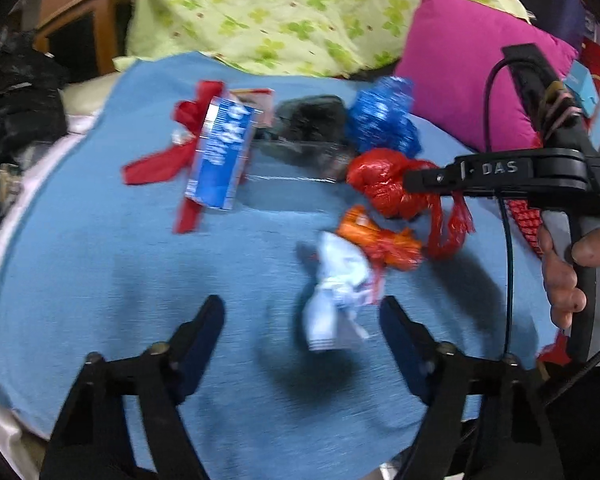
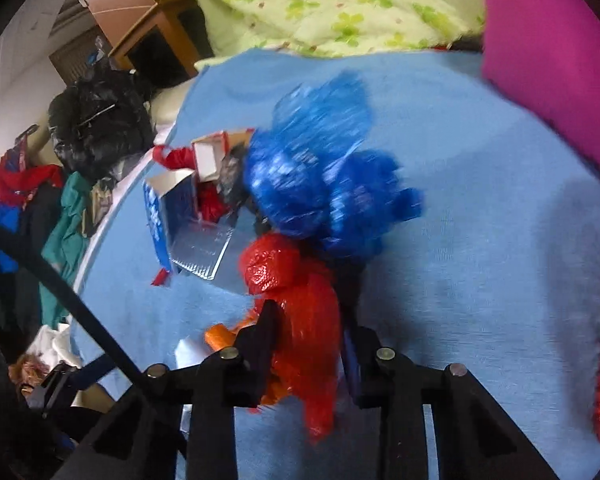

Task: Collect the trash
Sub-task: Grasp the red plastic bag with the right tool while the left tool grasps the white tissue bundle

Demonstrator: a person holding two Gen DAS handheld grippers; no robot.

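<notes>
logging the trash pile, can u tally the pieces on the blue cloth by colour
red: 3, crumpled bag in the right tongs, ribbon, small box
blue: 2, bag, carton
orange: 1, wrapper
white: 1, wrapper
black: 1, bag
clear: 1, tray
total: 9

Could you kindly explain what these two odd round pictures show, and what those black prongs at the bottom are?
No robot here: a person holds a two-finger grabber in each hand, each carrying a wide-angle camera that looks along its fingers. The prongs are those fingers. In the left camera's picture the left gripper stands open above a pale crumpled wrapper; a hand holds the other tool. In the right camera's picture the right gripper is shut on a red plastic bag. On the blue cloth also lie a blue bag, an orange wrapper and a blue-and-white carton.
</notes>
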